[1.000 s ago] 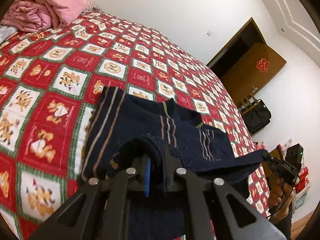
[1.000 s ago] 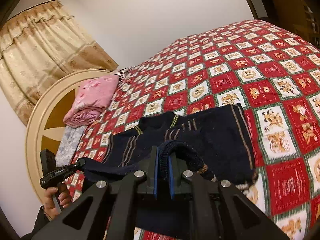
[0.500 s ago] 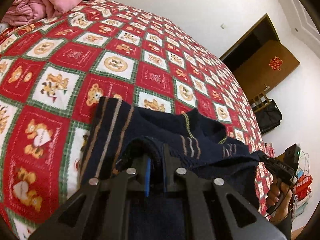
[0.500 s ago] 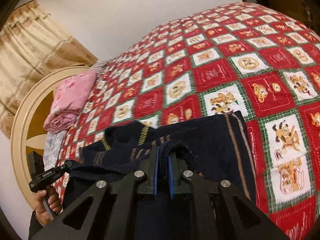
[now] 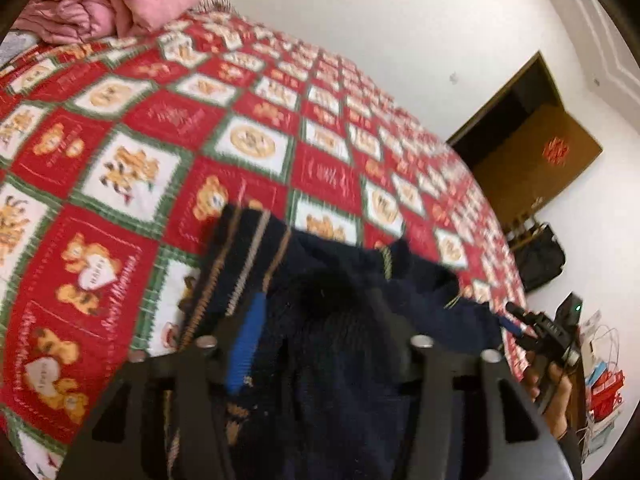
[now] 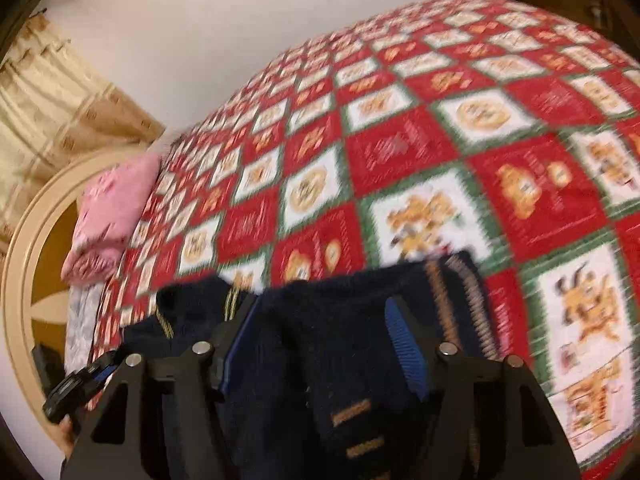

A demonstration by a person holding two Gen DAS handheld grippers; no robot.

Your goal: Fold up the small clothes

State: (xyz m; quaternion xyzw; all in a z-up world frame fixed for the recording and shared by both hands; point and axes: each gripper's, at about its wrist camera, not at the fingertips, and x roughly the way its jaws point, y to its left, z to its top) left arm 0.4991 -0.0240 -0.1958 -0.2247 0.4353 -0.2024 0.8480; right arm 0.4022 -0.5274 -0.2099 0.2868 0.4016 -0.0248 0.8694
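Navy sweater [image 5: 344, 320] with tan stripes lay on the red, white and green teddy-bear quilt [image 5: 168, 148], filling the lower middle of both wrist views, its striped hem toward the frame centre and its collar beside it. Both pictures were blurred. The left gripper [image 5: 320, 312] had its jaws opening, standing apart over the knit with fabric between them; its blue pad [image 5: 246, 344] did not appear to press on the cloth. The right gripper [image 6: 316, 336] was likewise opening, blue pads [image 6: 404, 344] spread with sweater fabric lying loose between them. A pink folded blanket [image 6: 112, 216] sat at the quilt's far end, upper left in the left view. A hand [image 5: 556, 400] gripped the other tool at that view's lower right.
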